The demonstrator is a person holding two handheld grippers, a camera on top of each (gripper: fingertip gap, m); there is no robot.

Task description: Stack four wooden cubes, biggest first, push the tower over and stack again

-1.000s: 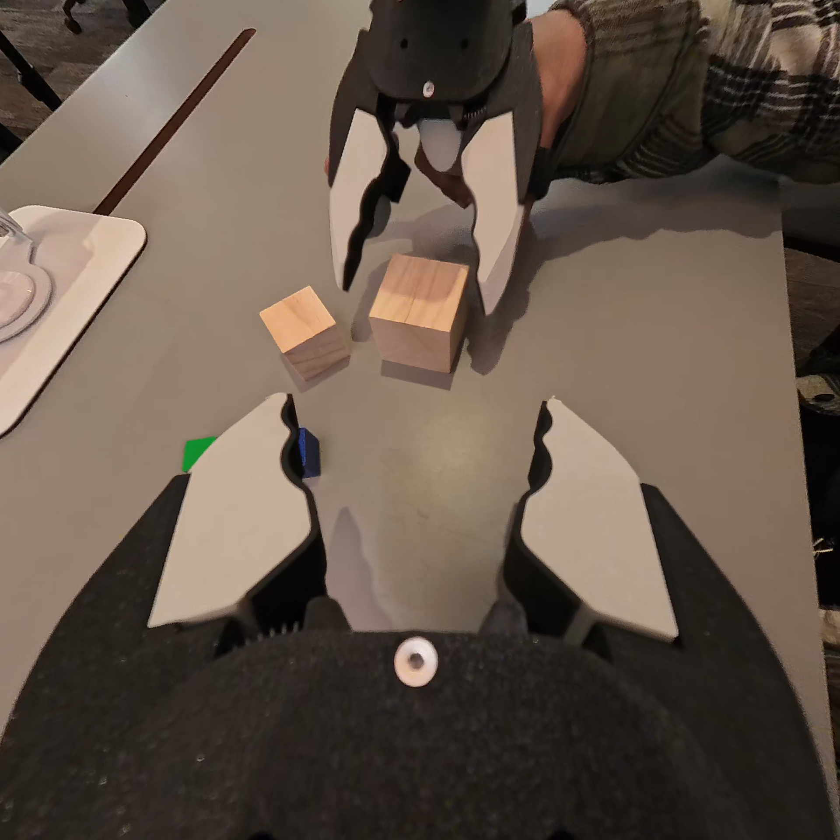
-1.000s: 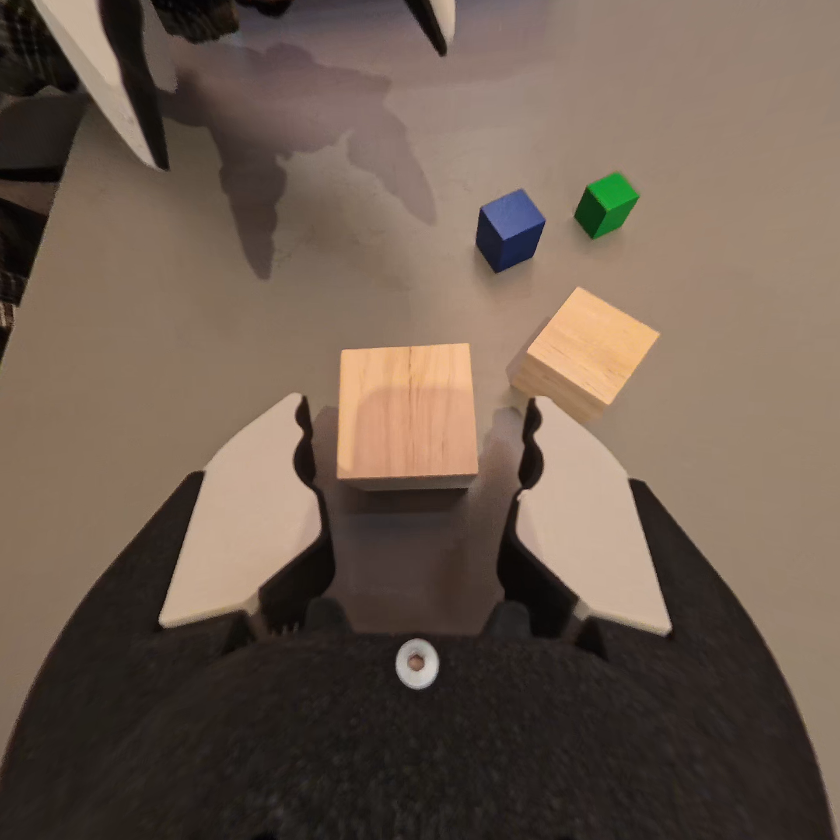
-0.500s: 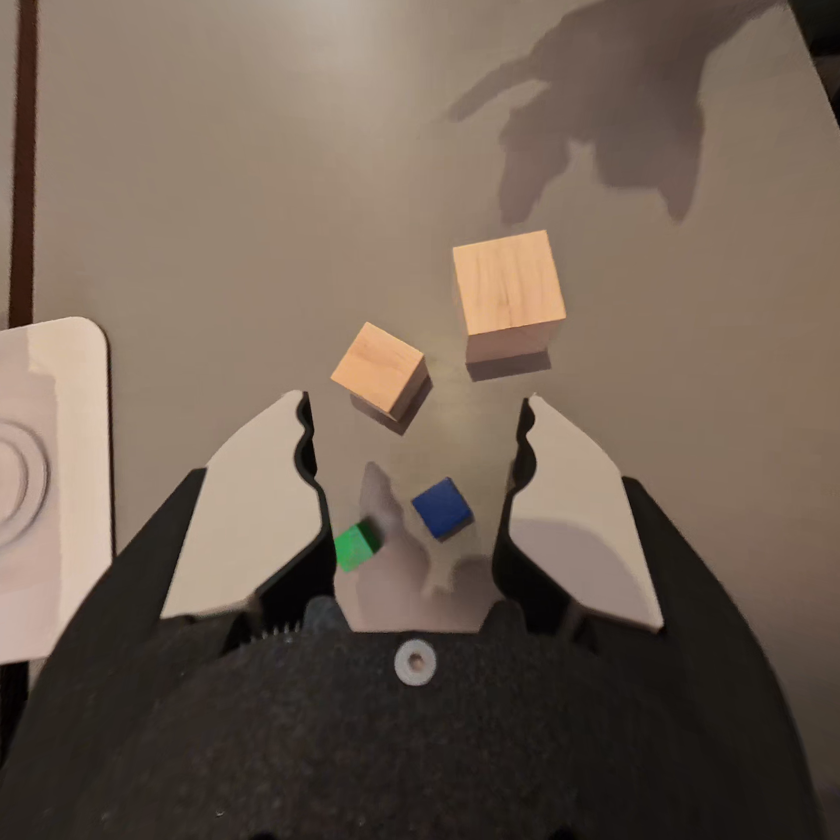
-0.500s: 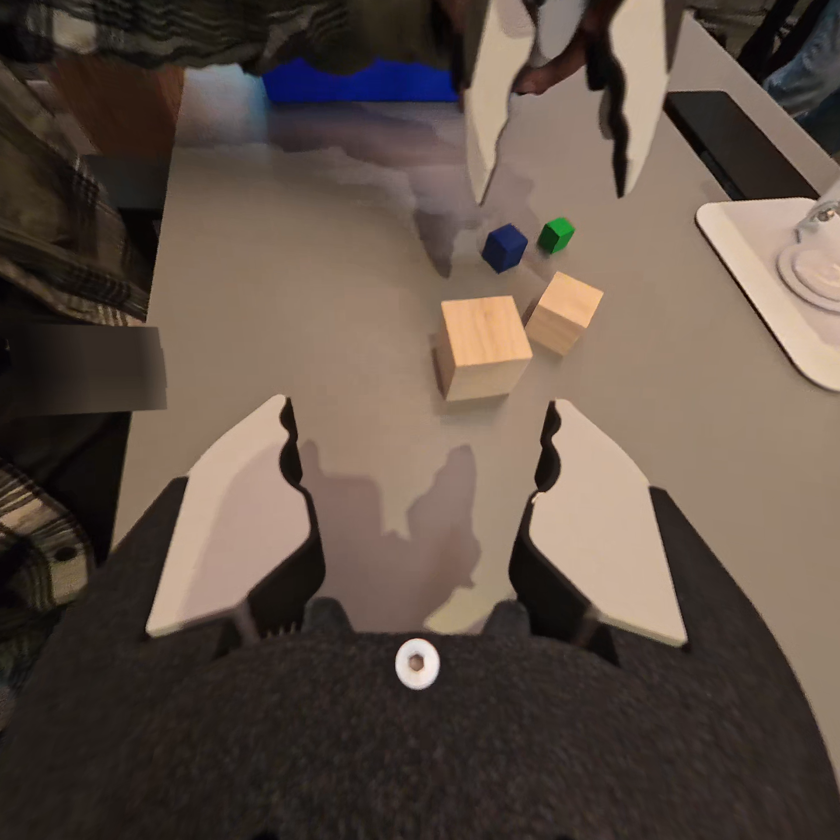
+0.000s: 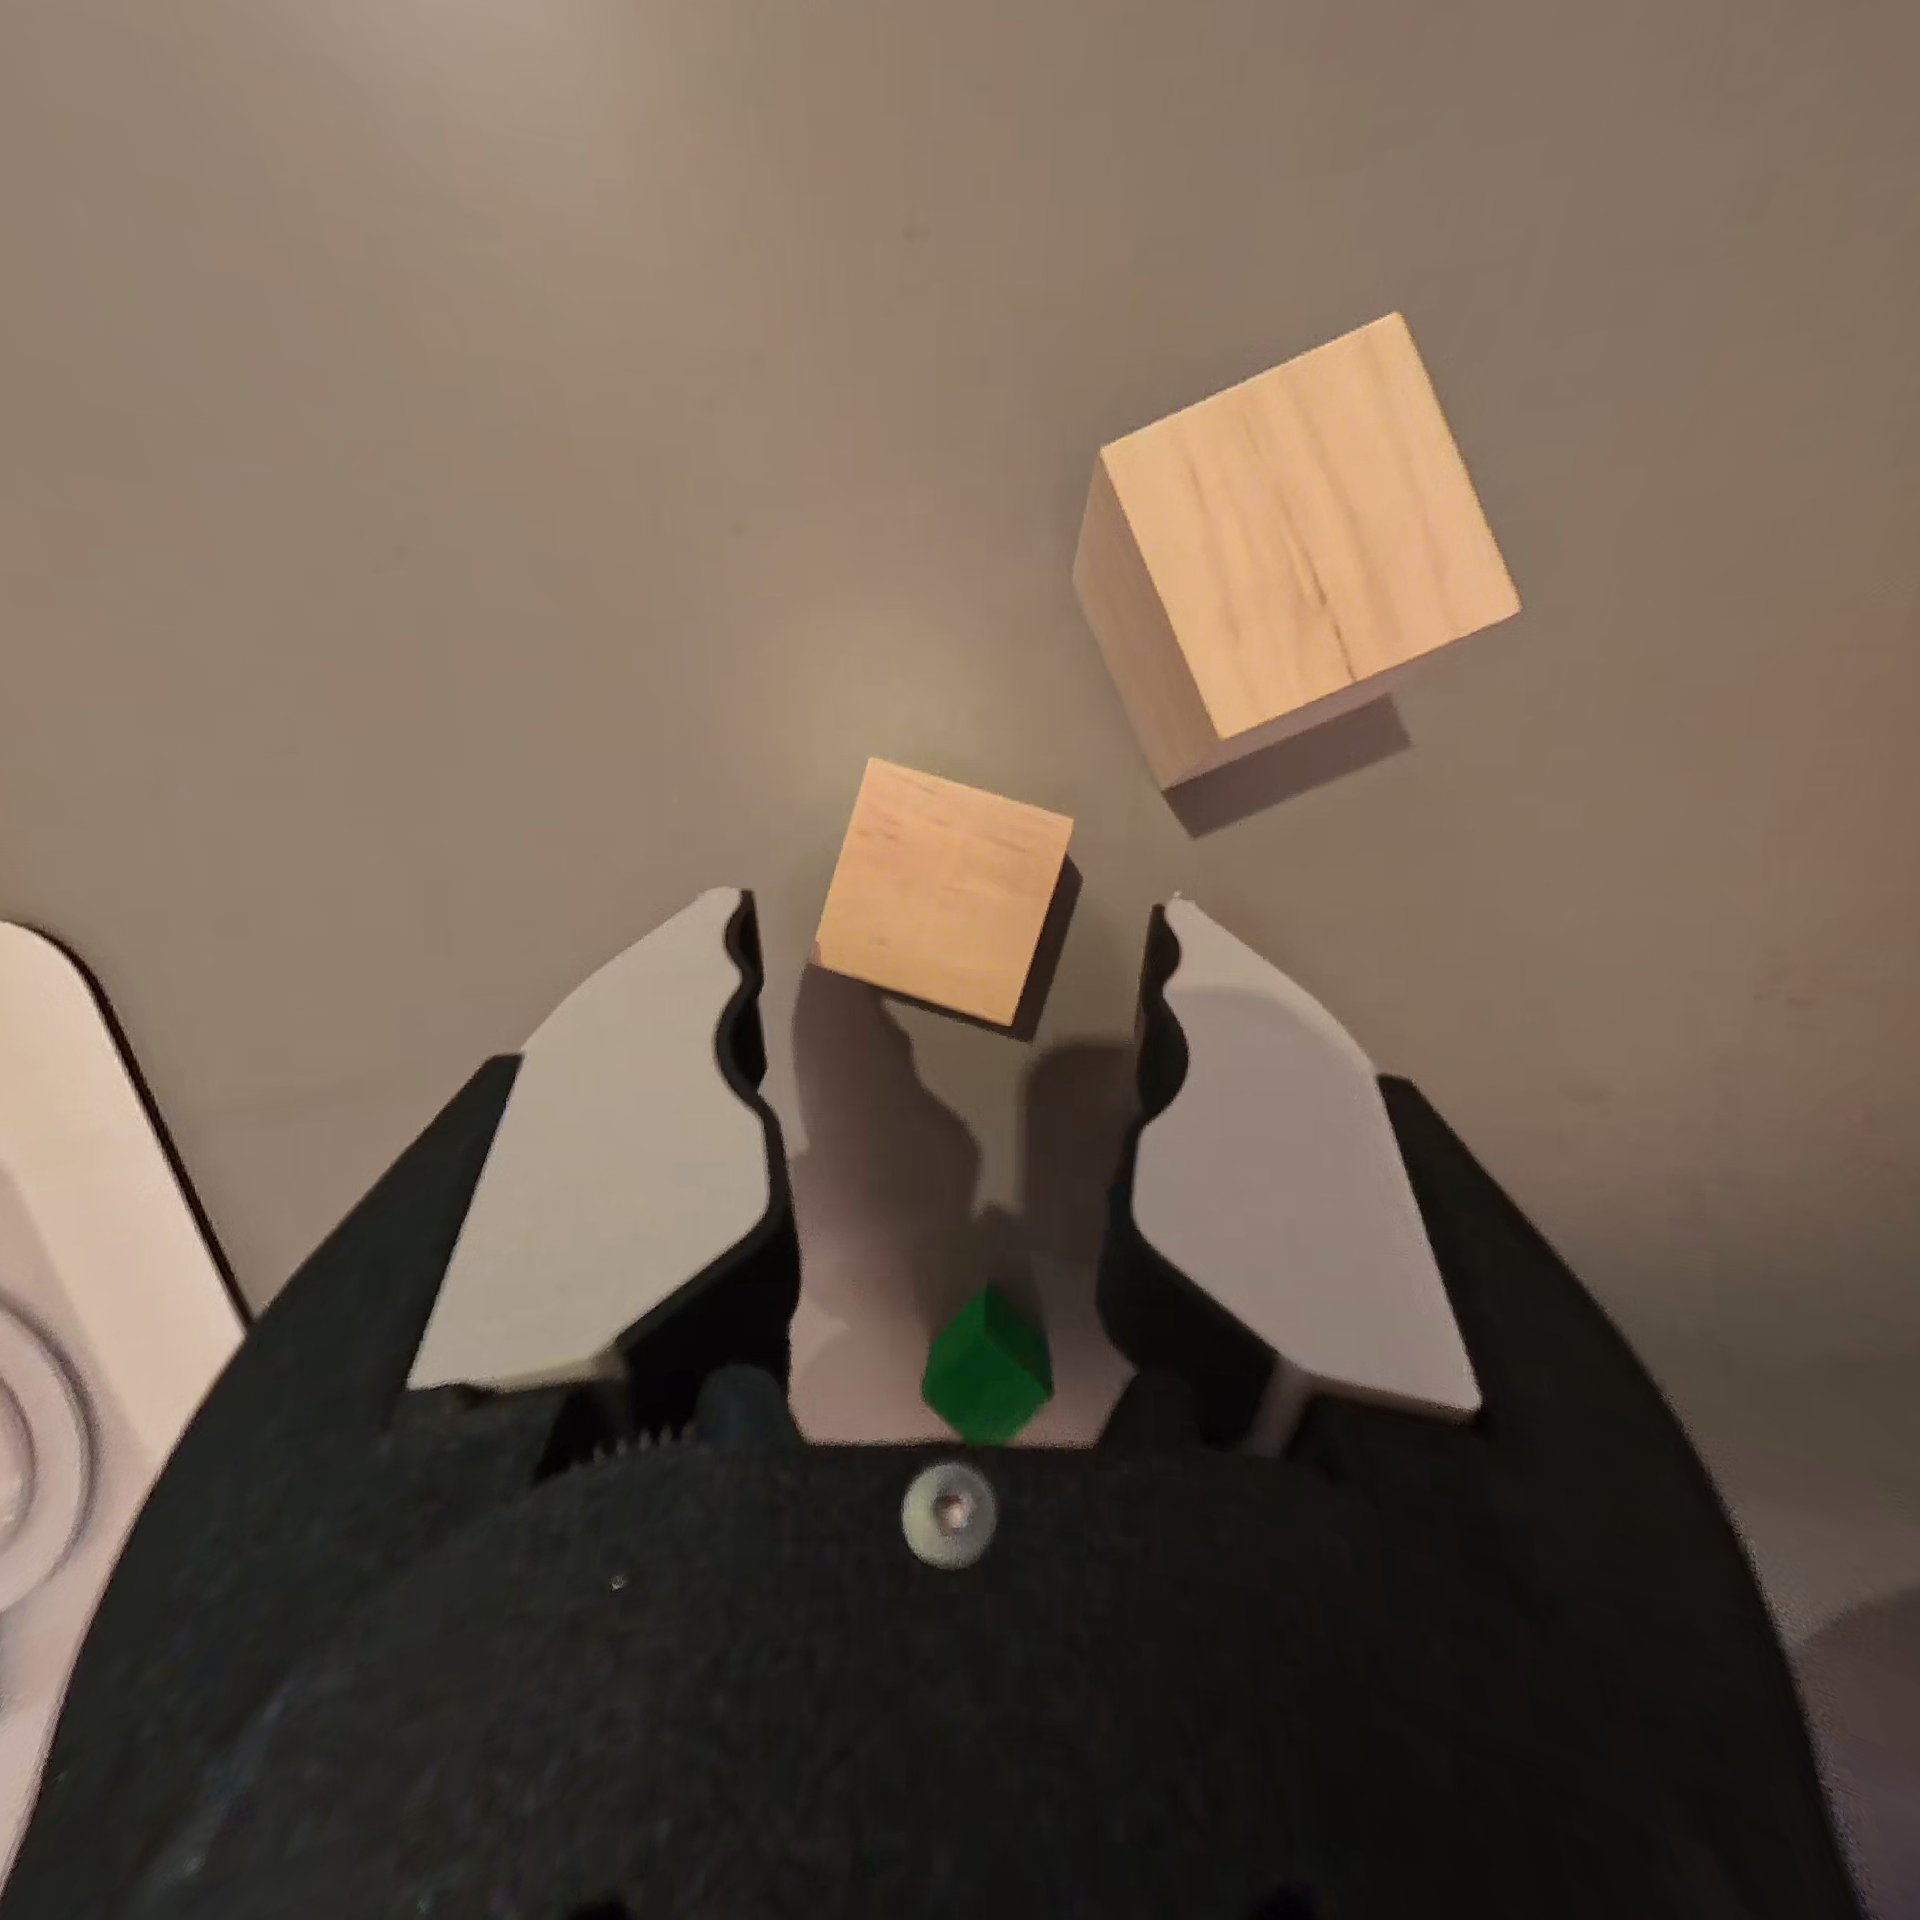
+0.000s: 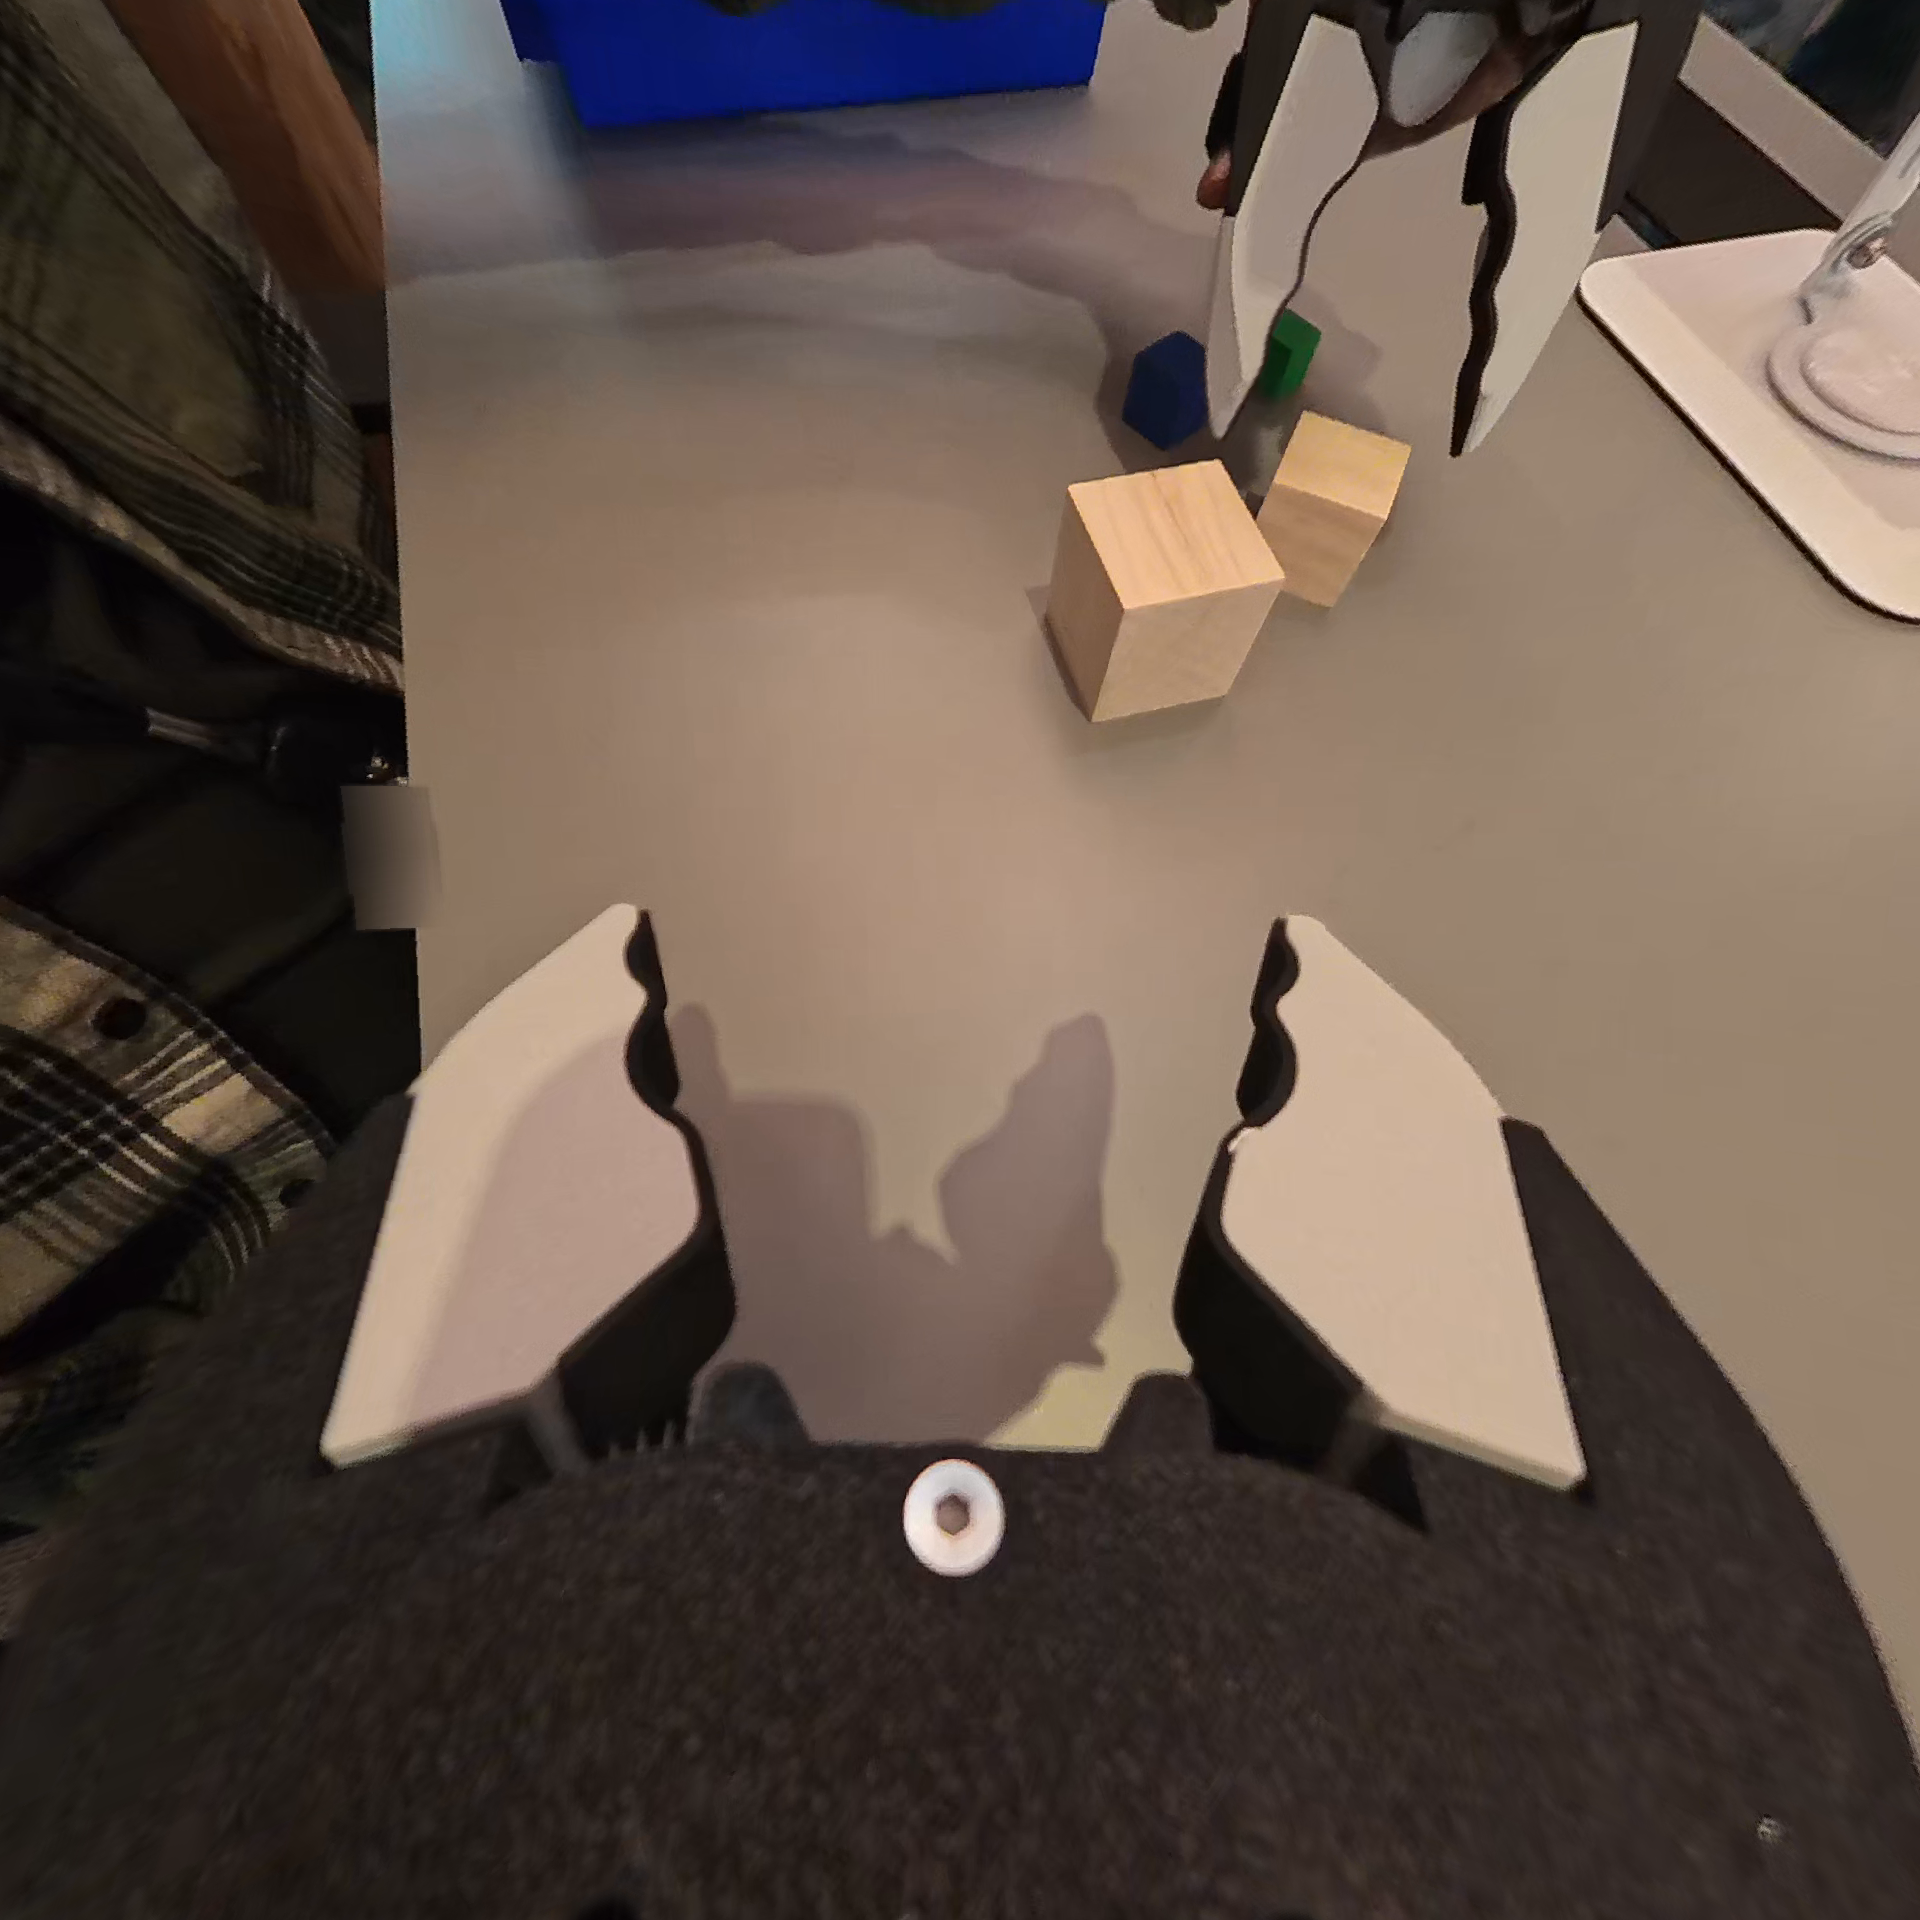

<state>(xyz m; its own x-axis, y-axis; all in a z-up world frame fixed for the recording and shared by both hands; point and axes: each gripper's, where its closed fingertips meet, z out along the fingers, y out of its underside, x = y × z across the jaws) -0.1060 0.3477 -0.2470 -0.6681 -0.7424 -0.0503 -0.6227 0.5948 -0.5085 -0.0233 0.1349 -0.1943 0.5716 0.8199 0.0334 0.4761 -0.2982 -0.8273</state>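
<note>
The biggest plain wooden cube [image 5: 1299, 545] [image 6: 1164, 587] stands alone on the grey table. The medium plain cube [image 5: 943, 891] [image 6: 1333, 506] sits beside it. A small green cube [image 5: 987, 1363] [image 6: 1291, 353] and a small blue cube [image 6: 1166, 390] lie close by; the blue one is hidden in the left wrist view. My left gripper [image 5: 951, 909] [image 6: 1351, 426] is open and empty, pointing down just above the medium cube. My right gripper [image 6: 961, 920] is open and empty, low over bare table well short of the cubes.
A white tray [image 6: 1704, 343] [image 5: 73, 1143] with a clear glass object [image 6: 1860, 343] lies beside the cubes. A blue bin [image 6: 821, 57] stands at the far table end. A person's plaid sleeve [image 6: 156, 499] is along the table edge. About 25 cm separates my left fingertips from my right. My right tips are about 30 cm from the small blue cube [image 6: 1166, 390], my left tips only 6 cm.
My right gripper has pulled back from around the biggest cube, leaving it on the table. My left gripper has moved over the cubes, tilted downward and come down above the medium cube.
</note>
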